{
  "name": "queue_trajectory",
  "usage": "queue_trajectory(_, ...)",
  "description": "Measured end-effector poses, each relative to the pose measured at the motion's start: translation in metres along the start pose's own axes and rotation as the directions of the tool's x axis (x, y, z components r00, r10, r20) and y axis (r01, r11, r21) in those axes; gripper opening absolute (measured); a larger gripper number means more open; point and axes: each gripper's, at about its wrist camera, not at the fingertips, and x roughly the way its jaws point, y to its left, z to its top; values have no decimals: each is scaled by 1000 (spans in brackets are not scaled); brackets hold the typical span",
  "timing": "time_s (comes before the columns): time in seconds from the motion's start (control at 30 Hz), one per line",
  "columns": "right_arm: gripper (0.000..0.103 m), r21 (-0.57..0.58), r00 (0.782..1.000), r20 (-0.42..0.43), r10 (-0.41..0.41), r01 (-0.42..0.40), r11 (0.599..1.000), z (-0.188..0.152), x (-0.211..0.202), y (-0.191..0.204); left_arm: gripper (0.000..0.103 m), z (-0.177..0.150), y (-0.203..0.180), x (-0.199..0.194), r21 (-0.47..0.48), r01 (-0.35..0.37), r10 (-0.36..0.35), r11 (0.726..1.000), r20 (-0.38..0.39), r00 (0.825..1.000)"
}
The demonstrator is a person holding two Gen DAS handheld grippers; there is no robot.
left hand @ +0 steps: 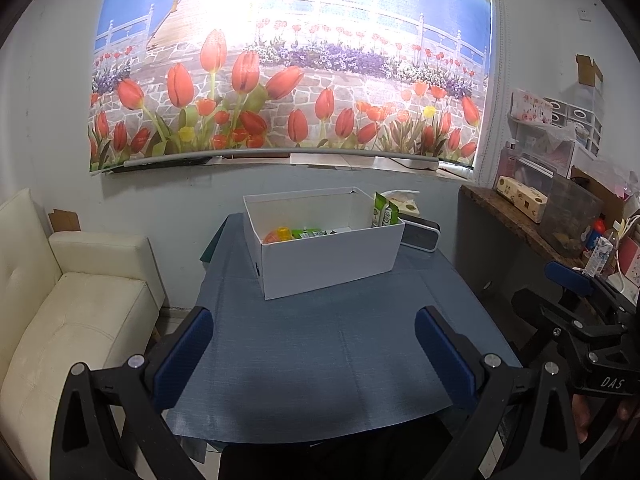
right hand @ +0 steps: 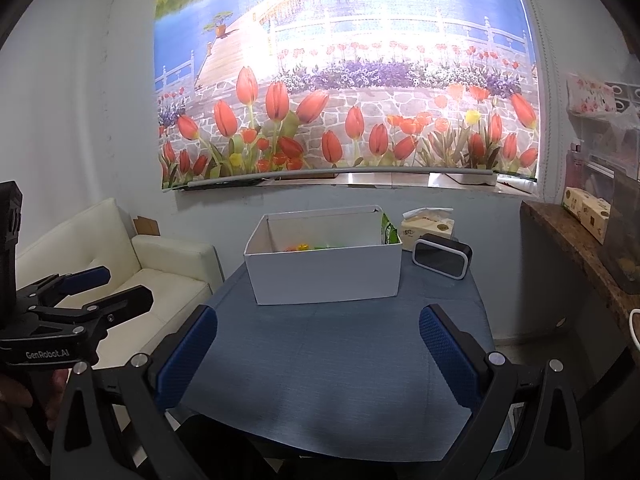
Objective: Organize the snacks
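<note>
Snacks [left hand: 298, 234] in white box [left hand: 332, 264] — blue-clothed table [left hand: 320, 360], cream sofa [left hand: 80, 312] beside.

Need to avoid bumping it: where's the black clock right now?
The black clock sits on the blue table at its far right corner, just right of the white box and in front of the tissue box.

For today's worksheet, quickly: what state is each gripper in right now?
Left gripper: open, jaws spread wide, holding nothing.
Right gripper: open, jaws spread wide, holding nothing.
</note>
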Motion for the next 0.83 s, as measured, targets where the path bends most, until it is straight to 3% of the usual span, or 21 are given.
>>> queue_trajectory(0.83,103,-6,1000,-1,9,-9,1000,0,0,2,103,0,2,-1,-4,16,-16,1000,8,1000)
